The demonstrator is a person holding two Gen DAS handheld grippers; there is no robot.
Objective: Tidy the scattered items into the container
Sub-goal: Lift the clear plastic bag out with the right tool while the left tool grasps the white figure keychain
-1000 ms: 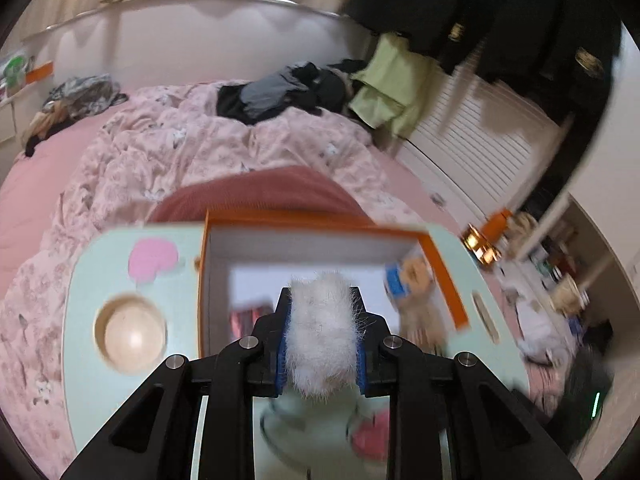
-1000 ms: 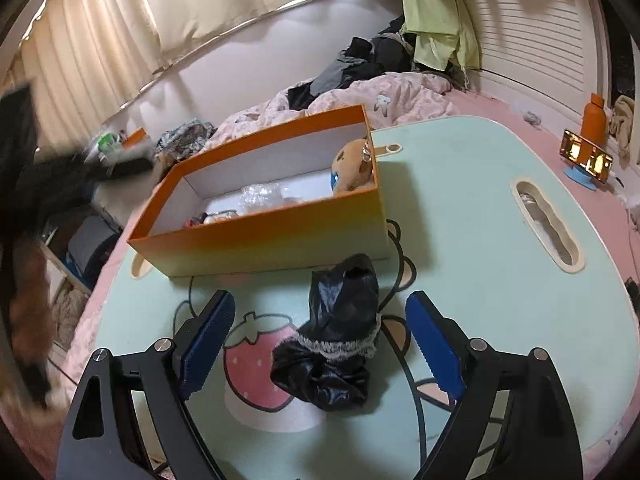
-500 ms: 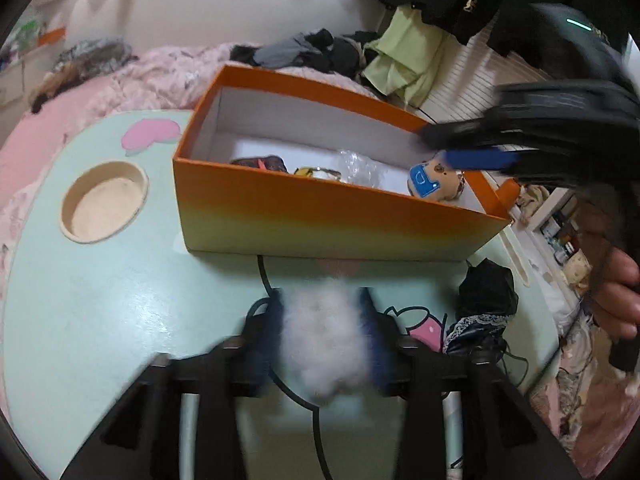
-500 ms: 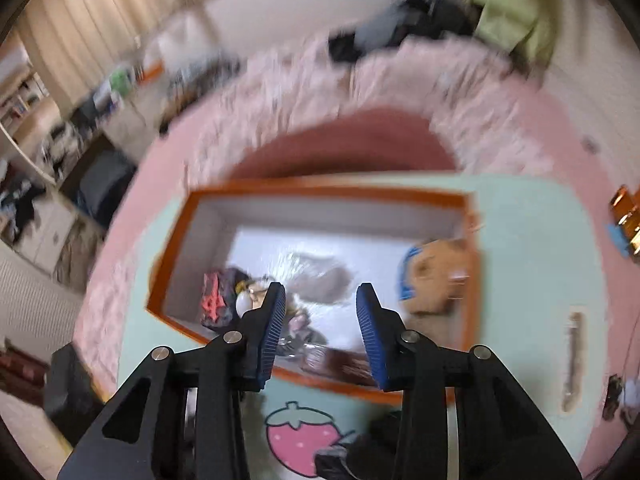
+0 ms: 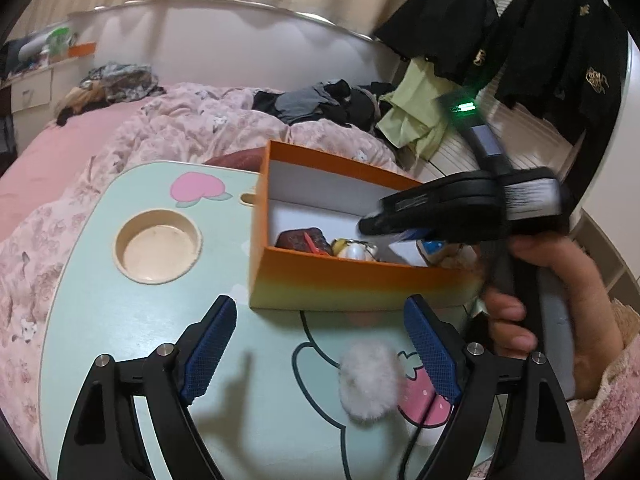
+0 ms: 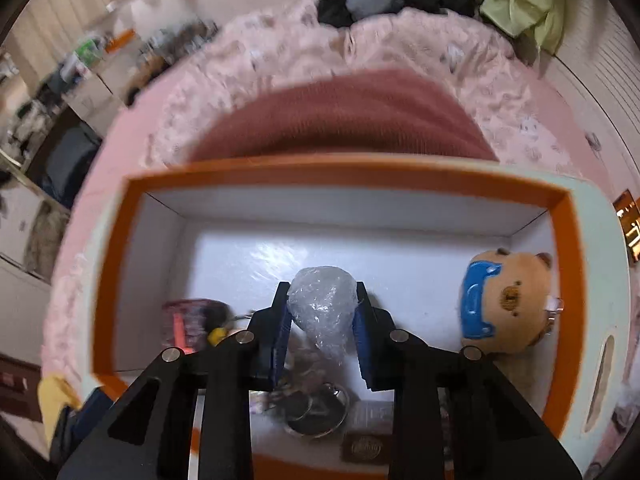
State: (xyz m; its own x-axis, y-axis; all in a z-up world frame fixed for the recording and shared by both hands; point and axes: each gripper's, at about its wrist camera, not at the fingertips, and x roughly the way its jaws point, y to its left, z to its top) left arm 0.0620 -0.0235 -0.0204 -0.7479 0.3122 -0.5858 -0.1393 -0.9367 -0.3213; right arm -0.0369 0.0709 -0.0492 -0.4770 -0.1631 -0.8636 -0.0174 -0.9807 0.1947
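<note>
The orange box (image 5: 360, 280) stands on the mint table (image 5: 120, 320). A white fluffy pompom (image 5: 370, 380) lies on the table in front of it, between the fingers of my left gripper (image 5: 320, 306) but touching neither. That gripper's jaws are wide and still opening. My right gripper (image 6: 322, 292) hangs over the box's inside (image 6: 340, 170), jaws closing, pads pressed on a clear plastic wad (image 6: 322, 308). In the left wrist view the right gripper (image 5: 372, 224) reaches in over the box's right half, held by a hand (image 5: 560, 300).
Inside the box lie a bear plush (image 6: 508, 304), a dark red pouch (image 6: 192, 316) and a metal ring (image 6: 316, 412). A round recess (image 5: 158, 246) is sunk in the table at left. A pink quilted bed (image 5: 180, 128) lies behind the table.
My left gripper opened and the pompom dropped from it onto the table. My right gripper left the black bag on the table, swung over the box and closed on the plastic wad.
</note>
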